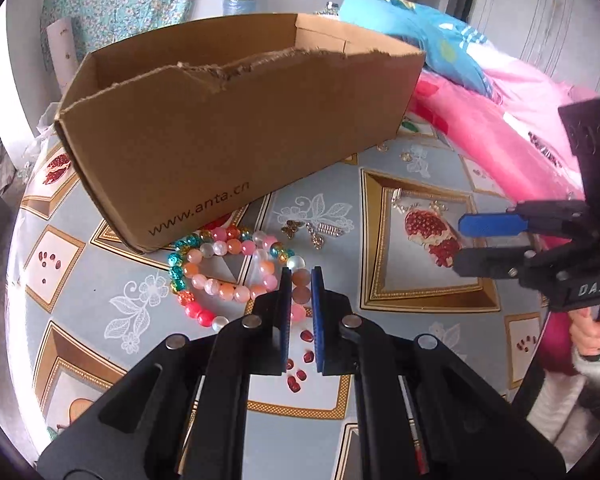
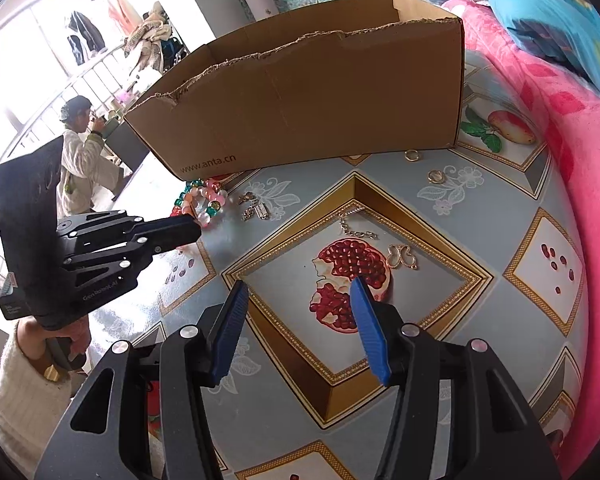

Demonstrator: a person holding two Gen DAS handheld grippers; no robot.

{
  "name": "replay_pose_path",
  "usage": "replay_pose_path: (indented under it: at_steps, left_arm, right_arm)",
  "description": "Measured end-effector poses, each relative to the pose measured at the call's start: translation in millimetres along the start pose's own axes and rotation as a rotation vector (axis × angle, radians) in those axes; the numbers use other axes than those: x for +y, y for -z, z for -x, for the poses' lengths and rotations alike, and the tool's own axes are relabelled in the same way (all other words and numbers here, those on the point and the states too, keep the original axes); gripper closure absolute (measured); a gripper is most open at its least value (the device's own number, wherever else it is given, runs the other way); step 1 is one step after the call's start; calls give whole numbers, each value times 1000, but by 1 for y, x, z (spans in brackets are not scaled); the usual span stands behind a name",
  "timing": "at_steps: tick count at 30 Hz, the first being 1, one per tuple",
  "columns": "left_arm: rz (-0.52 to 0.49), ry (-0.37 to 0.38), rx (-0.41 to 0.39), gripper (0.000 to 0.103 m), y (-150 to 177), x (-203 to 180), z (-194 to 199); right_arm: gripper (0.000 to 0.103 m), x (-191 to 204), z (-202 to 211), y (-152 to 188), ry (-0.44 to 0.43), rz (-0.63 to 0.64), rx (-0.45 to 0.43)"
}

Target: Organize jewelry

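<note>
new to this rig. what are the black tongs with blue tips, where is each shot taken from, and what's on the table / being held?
No robot: a person holds a hand tool with two-finger tongs in each hand, with a fisheye camera on each looking along the fingers. The left camera shows the left tongs shut on a bead of the pink-orange bracelet. The right camera shows the right tongs open and empty above the patterned tablecloth. On it: a torn cardboard box, beaded bracelets, a silver chain, a gold butterfly pendant, two gold rings and small charms.
</note>
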State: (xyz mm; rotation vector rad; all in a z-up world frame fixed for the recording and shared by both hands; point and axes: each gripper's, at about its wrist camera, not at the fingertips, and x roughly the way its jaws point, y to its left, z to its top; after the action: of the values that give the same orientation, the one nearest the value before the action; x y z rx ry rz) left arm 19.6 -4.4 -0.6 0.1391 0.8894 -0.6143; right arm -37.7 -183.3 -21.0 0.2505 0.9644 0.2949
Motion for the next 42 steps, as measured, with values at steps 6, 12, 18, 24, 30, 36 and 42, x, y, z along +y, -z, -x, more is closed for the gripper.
replay_pose_path:
  at_steps: [6,12,18,24,30,36,42]
  left_arm:
    - [131,92,-149,94,-8,30,48]
    - [217,51,-234,94,-4,52,87]
    - [273,26,-243,94,14,64,103]
    - [314,29,-252,94,40,71,118]
    - [337,24,-265,94,58,77,128]
    - [332,33,-276,94,62,76,131]
    - [306,48,-281,94,59,69,127]
  right_arm:
    - [51,14,-9,-9,-11,51,4]
    - [51,42,-27,-31,-6,199,11]
    - [51,79,-54,-51,-9,320,38]
    - [51,106,-78,-59,-39,444,58]
    - [61,116,-79,-53,-159,489,92]
    - [69,118,-90,-50,-104,502,121]
    - [69,122,-82,-43,-26,509,117]
